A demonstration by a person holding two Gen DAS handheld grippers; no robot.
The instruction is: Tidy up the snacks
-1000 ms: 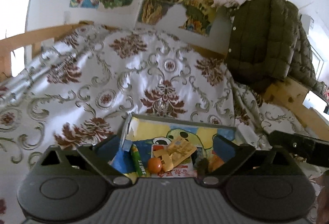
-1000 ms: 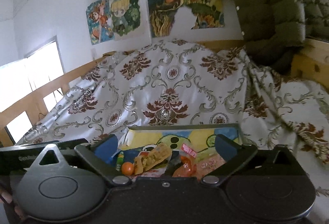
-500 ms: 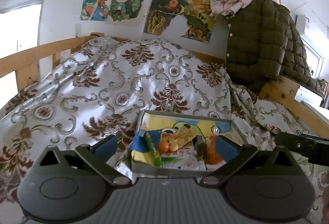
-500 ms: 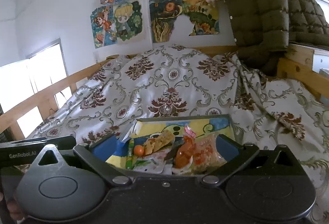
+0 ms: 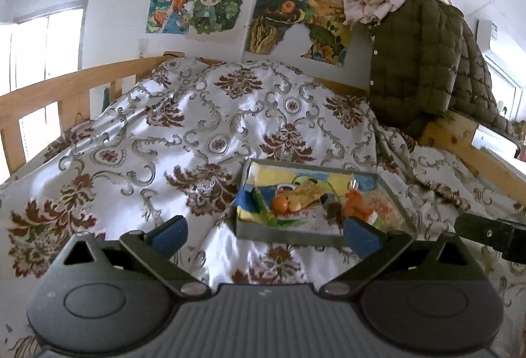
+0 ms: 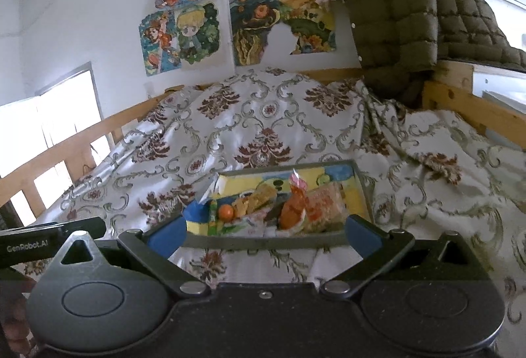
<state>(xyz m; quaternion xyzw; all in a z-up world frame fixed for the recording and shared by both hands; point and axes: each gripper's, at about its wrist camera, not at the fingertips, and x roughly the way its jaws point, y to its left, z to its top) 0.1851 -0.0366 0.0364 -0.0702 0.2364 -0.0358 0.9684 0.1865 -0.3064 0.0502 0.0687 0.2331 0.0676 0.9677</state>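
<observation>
- Both grippers are pulling back from the tray [image 5: 289, 236]: a second ago it was filling the space between my fingers, and now it is sitting farther off on the bed [image 5: 197, 141], with quilt showing on its near side.
- I am holding my left gripper [image 5: 264, 231] with its fingers spread wide and nothing between them; my right gripper [image 6: 264, 234] is likewise apart and empty.
- Snacks are lying heaped inside the tray: an orange ball [image 5: 280, 203], a green stick pack [image 5: 259, 200], a tan wrapper [image 5: 309, 192] and an orange-red packet [image 6: 294, 208], with a clear bag [image 6: 325, 208] just right of that.
- From the left view the tray is lying ahead and to the right; from the right view it is almost centred, its near rim just beyond my fingertips.
- I judge the sorting looks done, or close to it. To finish well, I am keeping both grippers level and clear of the rim, since the soft quilt could let the tray tip.
</observation>
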